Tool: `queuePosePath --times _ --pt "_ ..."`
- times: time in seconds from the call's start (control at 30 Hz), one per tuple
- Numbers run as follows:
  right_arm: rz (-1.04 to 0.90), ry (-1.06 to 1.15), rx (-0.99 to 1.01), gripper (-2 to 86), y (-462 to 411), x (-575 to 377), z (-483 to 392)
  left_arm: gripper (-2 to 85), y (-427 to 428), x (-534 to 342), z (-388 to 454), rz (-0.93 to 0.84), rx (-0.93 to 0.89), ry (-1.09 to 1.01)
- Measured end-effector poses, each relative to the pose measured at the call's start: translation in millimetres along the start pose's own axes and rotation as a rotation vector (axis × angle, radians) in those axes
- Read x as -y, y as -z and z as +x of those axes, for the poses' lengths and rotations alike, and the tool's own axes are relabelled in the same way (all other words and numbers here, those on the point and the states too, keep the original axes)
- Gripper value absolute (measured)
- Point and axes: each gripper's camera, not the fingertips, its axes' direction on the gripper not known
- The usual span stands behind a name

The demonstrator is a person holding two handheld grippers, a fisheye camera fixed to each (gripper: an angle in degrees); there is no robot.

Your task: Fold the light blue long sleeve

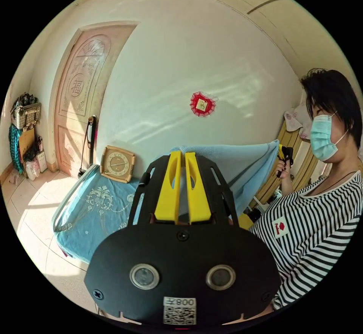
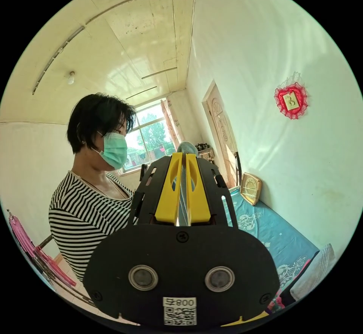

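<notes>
The light blue long sleeve [image 1: 242, 163] hangs in the air, stretched as a band between my two grippers. My left gripper [image 1: 182, 154] has its yellow jaws pressed together on one top edge of the cloth. At the right of the left gripper view, a hand holds my right gripper [image 1: 281, 153] shut on the other end. In the right gripper view, the right gripper [image 2: 184, 155] has a strip of the light blue long sleeve [image 2: 183, 198] pinched between its jaws. The cloth bunches just past the tips.
A bed with a teal patterned cover [image 1: 94, 209] lies below, along the wall, with a square clock [image 1: 118, 163] leaning at its head. A person in a striped shirt [image 1: 321, 220] stands close beside the garment. A wooden door [image 1: 77, 99] stands beyond the bed.
</notes>
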Motion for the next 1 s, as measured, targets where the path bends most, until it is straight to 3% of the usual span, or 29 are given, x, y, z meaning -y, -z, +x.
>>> queuePosePath --times 0.23,0.43,0.53,0.73,0.9,1.0 --pt "0.061 0.038 0.064 0.8 -21 -61 5 1.7 28 -34 38 0.039 0.085 -0.095" --pt "0.069 0.019 0.029 0.9 -64 -104 49 1.9 -5 -66 39 0.023 0.107 -0.164" --pt "0.016 -0.084 -0.035 0.9 -99 -128 105 2.0 -61 -84 17 -0.030 0.108 -0.191" --pt "-0.125 -0.417 -0.228 0.9 -179 -194 266 3.1 -253 -146 -74 -0.234 -0.008 -0.113" --pt "-0.183 -0.773 -0.490 0.3 -247 -287 406 6.7 -473 -264 -171 -0.561 0.024 0.069" --pt "-0.209 -0.919 -0.570 0.1 -282 -350 447 7.2 -543 -352 -212 -0.683 0.015 0.199"
